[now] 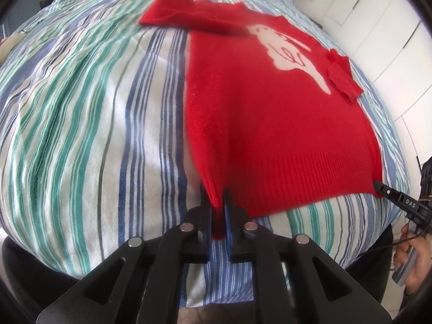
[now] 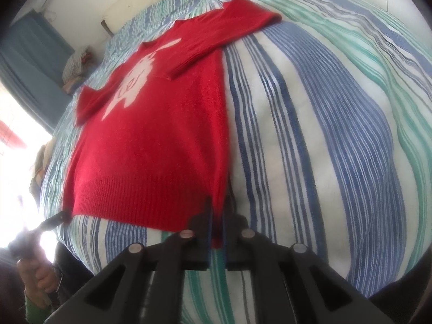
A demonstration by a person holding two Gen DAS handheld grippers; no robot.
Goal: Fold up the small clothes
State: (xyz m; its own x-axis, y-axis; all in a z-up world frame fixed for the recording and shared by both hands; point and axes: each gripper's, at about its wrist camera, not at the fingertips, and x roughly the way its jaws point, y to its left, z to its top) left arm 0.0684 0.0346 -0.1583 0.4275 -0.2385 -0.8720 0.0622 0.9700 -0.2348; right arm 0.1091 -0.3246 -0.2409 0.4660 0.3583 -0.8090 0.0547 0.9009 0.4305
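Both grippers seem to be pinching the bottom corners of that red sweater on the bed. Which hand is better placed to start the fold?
Probably neither: the left gripper and right gripper each pinch a hem corner of the red sweater, so lifting the hem together looks likeliest.

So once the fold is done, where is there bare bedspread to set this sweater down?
The striped bedspread is bare beside the left gripper, out from the red sweater, and likewise beside the right gripper. Both grippers are shut on its hem corners. The sweater and folded sleeves fill the middle. The far end holds piled cloth.
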